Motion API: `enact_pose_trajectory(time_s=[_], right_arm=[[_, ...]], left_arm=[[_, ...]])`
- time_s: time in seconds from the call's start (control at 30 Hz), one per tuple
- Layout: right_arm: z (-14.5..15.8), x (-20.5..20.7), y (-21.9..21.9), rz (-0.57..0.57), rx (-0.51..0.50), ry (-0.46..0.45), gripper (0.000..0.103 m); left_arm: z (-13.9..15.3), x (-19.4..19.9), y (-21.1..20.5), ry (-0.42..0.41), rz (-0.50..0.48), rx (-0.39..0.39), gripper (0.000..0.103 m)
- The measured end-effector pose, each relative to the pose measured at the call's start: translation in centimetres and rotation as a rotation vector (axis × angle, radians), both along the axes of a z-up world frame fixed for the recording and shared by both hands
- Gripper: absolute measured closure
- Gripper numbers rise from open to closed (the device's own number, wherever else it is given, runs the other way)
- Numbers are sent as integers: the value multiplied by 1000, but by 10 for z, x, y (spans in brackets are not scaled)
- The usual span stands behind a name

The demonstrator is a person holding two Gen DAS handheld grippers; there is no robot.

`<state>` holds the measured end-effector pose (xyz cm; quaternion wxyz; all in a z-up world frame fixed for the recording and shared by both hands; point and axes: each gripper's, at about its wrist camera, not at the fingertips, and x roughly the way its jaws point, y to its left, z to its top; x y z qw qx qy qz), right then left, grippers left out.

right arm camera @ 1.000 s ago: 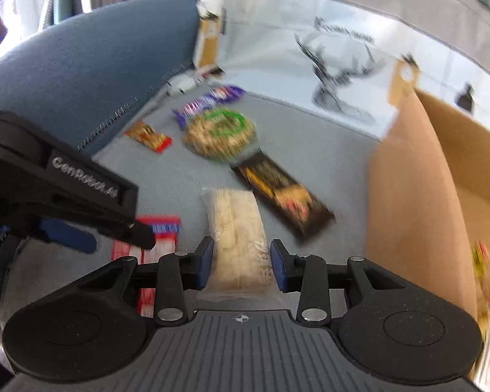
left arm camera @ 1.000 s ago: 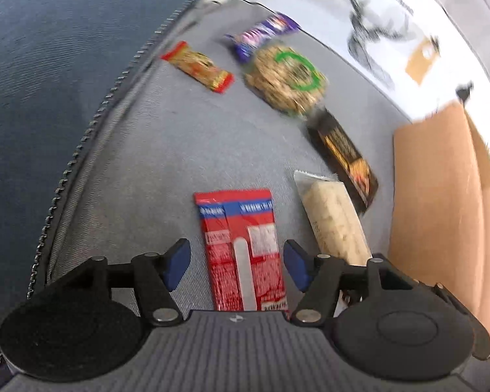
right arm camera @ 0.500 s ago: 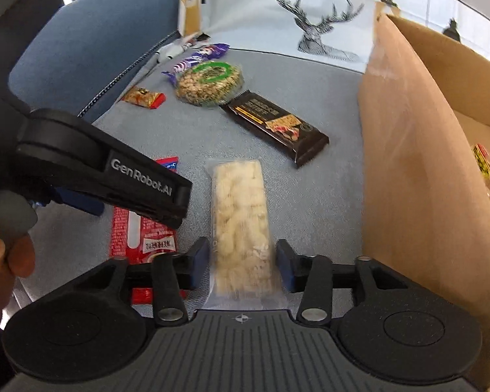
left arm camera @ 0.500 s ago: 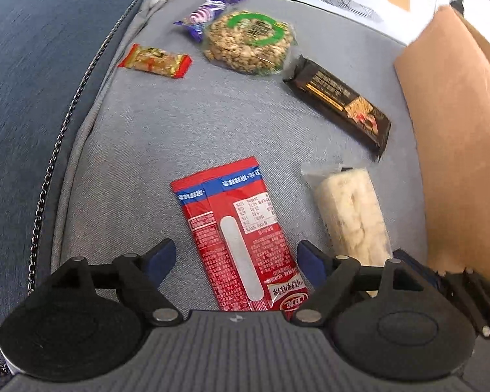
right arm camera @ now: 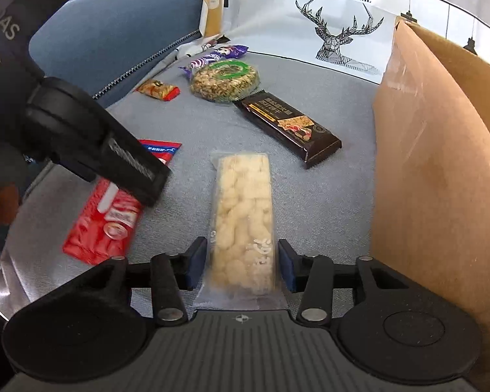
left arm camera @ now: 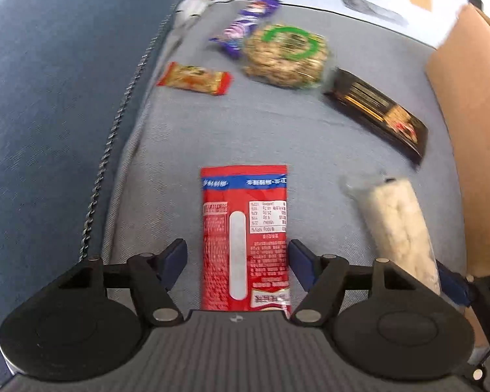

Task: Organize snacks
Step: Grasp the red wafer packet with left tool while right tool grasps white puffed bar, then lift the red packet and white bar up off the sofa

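Spread wide on the left gripper, straddling the red packet flat on the grey cushion, right pad just beside its edge, left pad apart; lined up lengthwise, seemingly for a pinch.

Parted likewise on the right gripper, bracketing the pale puffed-rice bar, cardboard box close at right for dropping in.

Bright, even daylight fills both views, with only soft shadows beneath the packets. The left wrist view is smeared by motion blur, worst at the round nut cake and dark bar. The right wrist view is sharper; the deer print reads clearly. Fisheye distortion bends the cardboard box at the edges.
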<state>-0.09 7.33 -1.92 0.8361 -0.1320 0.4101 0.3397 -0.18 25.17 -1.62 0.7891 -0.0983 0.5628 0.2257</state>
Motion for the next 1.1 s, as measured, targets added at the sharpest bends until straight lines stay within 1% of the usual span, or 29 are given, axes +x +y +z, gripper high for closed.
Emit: enact_pose_trajectory(time_s=[0.13,0.27,0.3,0.37,0.4,0.43,0.47,0.53,0.6,0.67,0.8,0.87,0.9,0.93,0.97,1.1], right_arm=[[1,3,-1,-21,23,11,53],[0,7,0,-31,33,15,53],[-1,7,0,-30,33,13,53],[-2,6,1,-24,28,5,53],[-3,6,1,-21,25,-3,57],[-3,5,1,-18,23,-10,63],[-2,5,1,-18,26,-17,64],[-1,6,-1,-33,43,-19,65],[1,5,-2,-39,59,-30,65],[3,5,-1,-35,57,-39,65],[-3,5,1,-30,24,-14,64],[-2,5,2,-27,21,-18,63],[-2,5,2,-29,23,-19,63],[-2,6,2,-33,24,-17,62],[-2,7,2,-38,24,-17,60],[-3,9,2,-44,31,-17,59]], left_arm=[[0,-2,2,6,-3,-34,27],[-2,-3,-5,9,-23,-24,27],[-1,-2,-5,5,-24,-26,30],[1,-2,-6,-11,-26,-27,40],[1,-2,-8,-21,-27,-27,48],[1,0,-7,-29,-25,-23,51],[2,1,-7,-38,-23,-21,52],[5,-1,-4,-65,-11,-38,54],[11,-4,-1,-106,8,-55,54],[13,-4,1,-122,20,-65,54],[6,-3,0,-65,22,-100,52],[5,-1,-3,-56,5,-83,50],[4,-1,-4,-51,0,-75,45],[2,0,-4,-44,-4,-73,43],[2,1,-5,-41,-9,-67,43],[-1,4,-10,-34,-31,-45,43]])
